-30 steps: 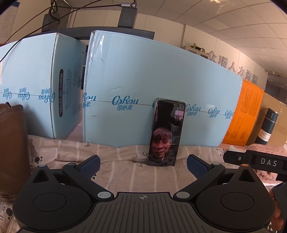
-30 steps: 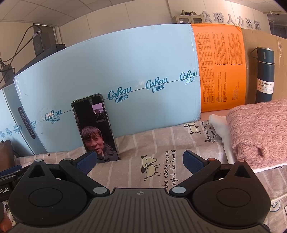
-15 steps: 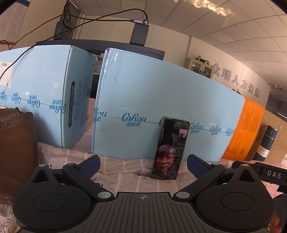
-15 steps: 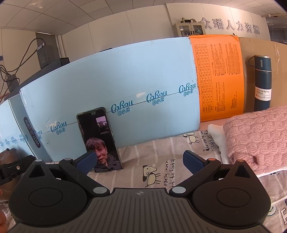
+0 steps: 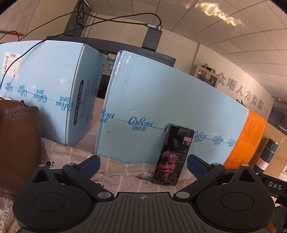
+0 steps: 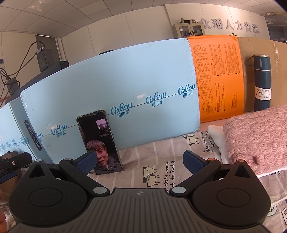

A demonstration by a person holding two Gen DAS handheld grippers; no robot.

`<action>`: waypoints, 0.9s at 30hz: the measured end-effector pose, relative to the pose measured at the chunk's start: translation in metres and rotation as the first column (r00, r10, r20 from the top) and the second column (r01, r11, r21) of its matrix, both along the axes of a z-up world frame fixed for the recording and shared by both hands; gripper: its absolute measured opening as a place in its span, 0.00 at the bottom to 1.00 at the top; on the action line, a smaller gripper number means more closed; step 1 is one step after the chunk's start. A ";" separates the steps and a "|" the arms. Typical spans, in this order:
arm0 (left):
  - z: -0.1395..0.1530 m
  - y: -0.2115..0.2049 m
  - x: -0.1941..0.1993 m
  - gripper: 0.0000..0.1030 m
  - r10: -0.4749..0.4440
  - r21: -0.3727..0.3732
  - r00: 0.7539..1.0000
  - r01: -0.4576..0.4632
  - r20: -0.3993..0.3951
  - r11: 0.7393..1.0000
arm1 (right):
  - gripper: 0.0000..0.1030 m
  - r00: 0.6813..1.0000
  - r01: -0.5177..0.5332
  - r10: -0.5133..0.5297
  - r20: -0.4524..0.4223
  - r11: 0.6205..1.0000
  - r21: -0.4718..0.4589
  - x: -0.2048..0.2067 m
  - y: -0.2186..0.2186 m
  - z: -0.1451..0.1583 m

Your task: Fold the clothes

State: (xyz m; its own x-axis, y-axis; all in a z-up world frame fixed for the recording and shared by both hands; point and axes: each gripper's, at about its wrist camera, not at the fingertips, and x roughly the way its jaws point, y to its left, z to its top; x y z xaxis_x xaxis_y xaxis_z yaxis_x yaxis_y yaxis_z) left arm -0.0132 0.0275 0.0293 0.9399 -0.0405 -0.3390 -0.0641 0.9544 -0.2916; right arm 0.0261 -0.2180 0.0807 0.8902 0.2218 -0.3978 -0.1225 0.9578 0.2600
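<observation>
My right tool (image 6: 139,162) hangs wide open and empty over the printed bedsheet (image 6: 161,154), a phone (image 6: 99,141) leaning on the blue box (image 6: 116,86) ahead, a folded pink sweater (image 6: 258,136) to its right.

I note even indoor light, ceiling glare patch (image 5: 220,13), strong fisheye bending, dark corner vignetting, sharp focus.

Both wrist views toward shared phone (image 5: 172,155)

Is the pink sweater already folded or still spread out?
Folded, apparently: the pink sweater sits as a thick, rounded bundle on a white garment, not flat.
</observation>
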 end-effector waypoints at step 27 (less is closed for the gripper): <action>-0.011 0.006 0.009 1.00 0.025 -0.006 0.999 -0.025 -0.034 1.000 | 1.00 0.999 0.003 -0.003 -0.034 1.000 0.014 0.010 -0.001 -0.013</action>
State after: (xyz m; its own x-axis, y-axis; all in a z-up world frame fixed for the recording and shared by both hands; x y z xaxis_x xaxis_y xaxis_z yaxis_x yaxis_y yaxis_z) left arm -0.0041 0.0335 0.0186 0.9286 -0.0192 -0.3707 -0.0981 0.9505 -0.2950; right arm 0.0365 -0.2187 0.0682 0.8770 0.2250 -0.4245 -0.1106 0.9544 0.2774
